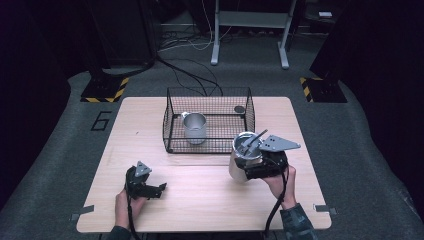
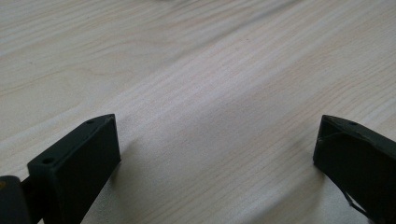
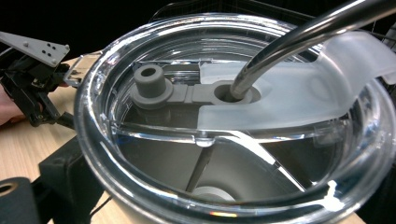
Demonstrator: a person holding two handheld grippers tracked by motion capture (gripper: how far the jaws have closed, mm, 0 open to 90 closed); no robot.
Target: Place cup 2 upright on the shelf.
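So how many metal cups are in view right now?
2: one mug standing inside the wire basket, one lidded tumbler with a straw held in the right gripper, in front of the basket.

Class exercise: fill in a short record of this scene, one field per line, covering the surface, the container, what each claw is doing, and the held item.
Surface: wooden table
Container: black wire basket holding a metal mug
Left claw: open, nothing between its jaws, low over the table
Right claw: shut on steel tumbler
Tumbler details: clear lid, metal straw through the lid's hole
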